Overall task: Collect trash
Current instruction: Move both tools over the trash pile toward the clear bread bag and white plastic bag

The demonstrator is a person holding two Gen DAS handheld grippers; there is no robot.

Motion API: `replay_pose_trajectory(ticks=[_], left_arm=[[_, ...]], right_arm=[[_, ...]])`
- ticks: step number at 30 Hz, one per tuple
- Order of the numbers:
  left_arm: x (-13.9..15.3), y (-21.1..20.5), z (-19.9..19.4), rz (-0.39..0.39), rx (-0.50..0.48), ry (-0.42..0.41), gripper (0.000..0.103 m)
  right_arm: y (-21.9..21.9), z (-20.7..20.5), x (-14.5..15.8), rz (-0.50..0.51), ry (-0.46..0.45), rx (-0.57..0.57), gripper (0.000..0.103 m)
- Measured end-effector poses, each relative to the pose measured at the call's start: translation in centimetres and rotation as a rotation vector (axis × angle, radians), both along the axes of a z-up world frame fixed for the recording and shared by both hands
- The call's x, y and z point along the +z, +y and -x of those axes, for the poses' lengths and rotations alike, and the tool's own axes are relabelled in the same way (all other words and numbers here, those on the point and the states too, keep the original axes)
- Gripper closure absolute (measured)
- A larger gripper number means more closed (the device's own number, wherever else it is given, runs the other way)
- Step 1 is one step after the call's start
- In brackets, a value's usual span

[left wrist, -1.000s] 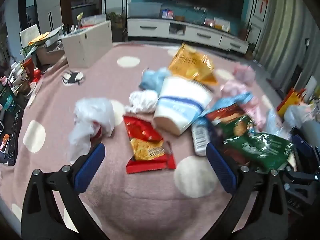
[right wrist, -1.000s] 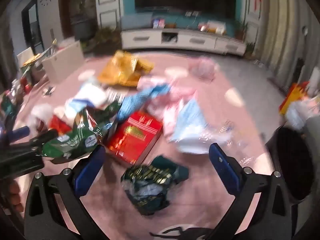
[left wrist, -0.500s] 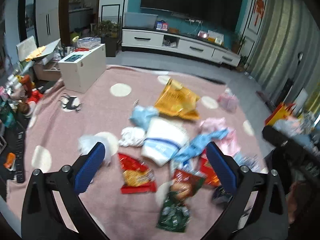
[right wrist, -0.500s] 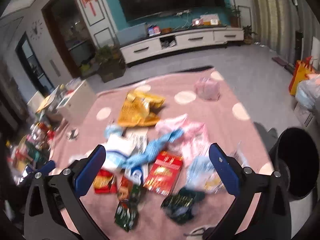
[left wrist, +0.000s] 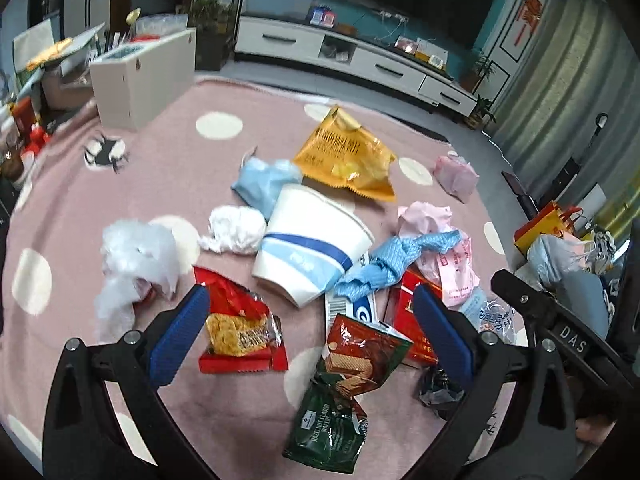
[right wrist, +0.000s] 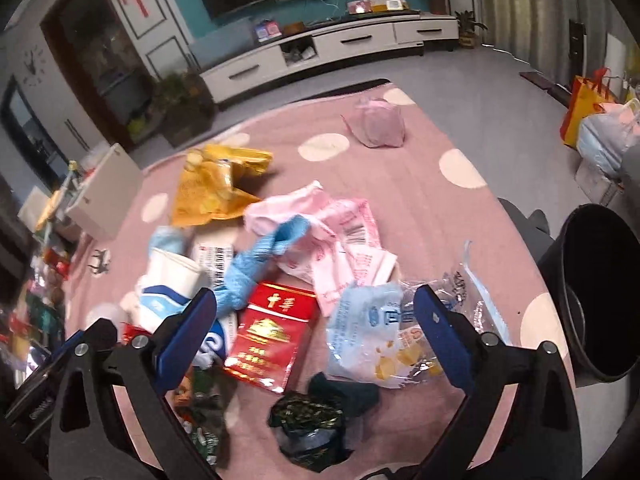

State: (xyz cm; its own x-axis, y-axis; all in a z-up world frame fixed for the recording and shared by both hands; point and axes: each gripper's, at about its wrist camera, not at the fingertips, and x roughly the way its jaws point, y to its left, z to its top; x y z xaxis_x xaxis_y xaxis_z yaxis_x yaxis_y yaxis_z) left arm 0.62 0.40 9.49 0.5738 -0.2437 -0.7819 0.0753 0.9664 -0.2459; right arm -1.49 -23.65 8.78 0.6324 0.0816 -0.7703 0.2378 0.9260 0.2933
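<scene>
Trash lies scattered on a pink dotted rug [left wrist: 168, 160]. In the left wrist view I see a white paper cup [left wrist: 312, 248] on its side, a red snack packet [left wrist: 240, 328], a green wafer bag [left wrist: 340, 400], a yellow chip bag [left wrist: 344, 156] and white plastic [left wrist: 132, 256]. My left gripper [left wrist: 312, 332] is open and empty above them. In the right wrist view a red box [right wrist: 268, 336], a dark crumpled wrapper [right wrist: 312, 428], a clear blue bag [right wrist: 376, 332] and pink bags [right wrist: 340, 228] lie below my open, empty right gripper [right wrist: 316, 332]. A black bin [right wrist: 600, 296] stands at the right.
A white cabinet [left wrist: 140, 76] stands at the rug's far left. A TV stand [right wrist: 320, 52] runs along the back wall. Shopping bags [left wrist: 560, 240] sit off the rug at the right. Clutter [left wrist: 24, 128] lines the left edge. A pink bag [right wrist: 380, 124] lies apart.
Both grippers rose and pulled back from the pile, then came a little closer again. The green wafer bag now lies on the rug nearer the left gripper. Both stay open.
</scene>
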Motion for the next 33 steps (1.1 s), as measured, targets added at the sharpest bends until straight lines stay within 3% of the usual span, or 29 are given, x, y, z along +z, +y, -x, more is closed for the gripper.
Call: replay_pose_trajectory(ticks=[11,22,25,33], left_arm=[[-0.6,0.1,-0.2,0.007,0.001,0.033,0.003],[-1.0,0.4,-0.3,0.058,-0.014,0.065,0.008],[-1.1,0.8,-0.4,0.084,-0.014,0.072,0.014],[-2.2,1.6,-1.1,0.171,-0.024,0.133,0.018]], right_arm=[[-0.4,0.3,-0.5,-0.054,0.001,0.012,0.025],[-1.7,0.4,-1.0,-0.12,0.028,-0.019,0.026],[-2.0,0.5,-1.1,-0.116,0.03,-0.033,0.026],[-3.0,0.5,-1.6,-0.143,0.049,-0.044,0.026]])
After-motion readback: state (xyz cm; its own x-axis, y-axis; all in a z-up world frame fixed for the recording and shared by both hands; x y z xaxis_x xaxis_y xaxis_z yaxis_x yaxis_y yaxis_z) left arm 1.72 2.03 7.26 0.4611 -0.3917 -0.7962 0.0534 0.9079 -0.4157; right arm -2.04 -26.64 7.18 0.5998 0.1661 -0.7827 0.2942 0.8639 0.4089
